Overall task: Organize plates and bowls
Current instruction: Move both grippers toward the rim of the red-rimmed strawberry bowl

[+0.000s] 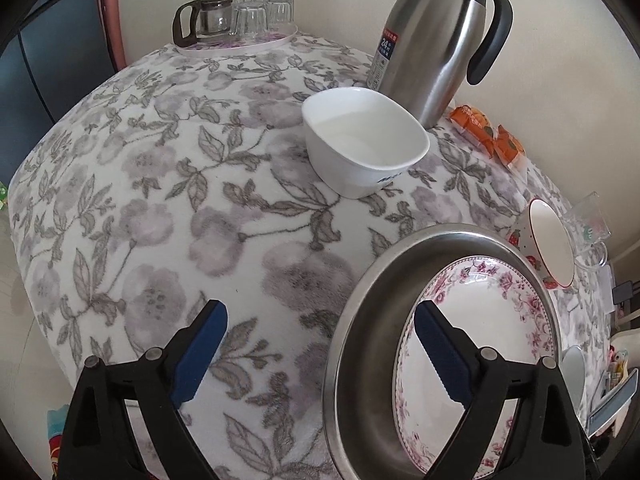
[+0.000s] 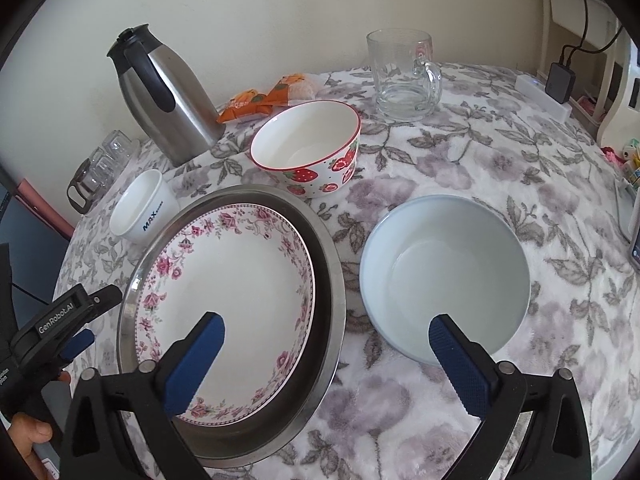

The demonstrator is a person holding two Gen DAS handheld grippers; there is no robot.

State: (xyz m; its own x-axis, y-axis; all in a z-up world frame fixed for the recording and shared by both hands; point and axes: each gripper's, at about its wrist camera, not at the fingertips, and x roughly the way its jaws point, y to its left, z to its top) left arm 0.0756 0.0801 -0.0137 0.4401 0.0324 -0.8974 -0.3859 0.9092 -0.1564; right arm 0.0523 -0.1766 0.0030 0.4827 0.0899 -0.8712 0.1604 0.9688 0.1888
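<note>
On the worktop's grey-and-lilac floral fleece cover (image 2: 460, 152), a white porcelain plate with a pink rose border (image 2: 224, 300) lies inside a wider, shallow stainless-steel dish (image 2: 328, 280), its rim well within the steel rim. Just beside the dish on its right stands a plain pale-blue round bowl (image 2: 444, 276), upright and apart from it. Behind the dish sits a white bowl with a red rim and strawberry print (image 2: 316, 144), and at the dish's far left a small white squarish cup with blue lettering (image 2: 140, 208).

Both tools hang over this group with nothing between their blue pads. The right gripper (image 2: 326, 344) has its jaws spread wide, one pad over the rose plate and the other over the pale-blue bowl. The left gripper (image 1: 320, 340) likewise stands wide apart, one pad over bare fleece, the other over the steel dish and plate.

Farther back stand a brushed-steel thermos jug with a black handle (image 2: 168, 100), orange snack packets (image 2: 256, 102), a clear glass mug (image 2: 402, 76), and a tray of upturned glasses with a small glass teapot (image 1: 236, 20).
</note>
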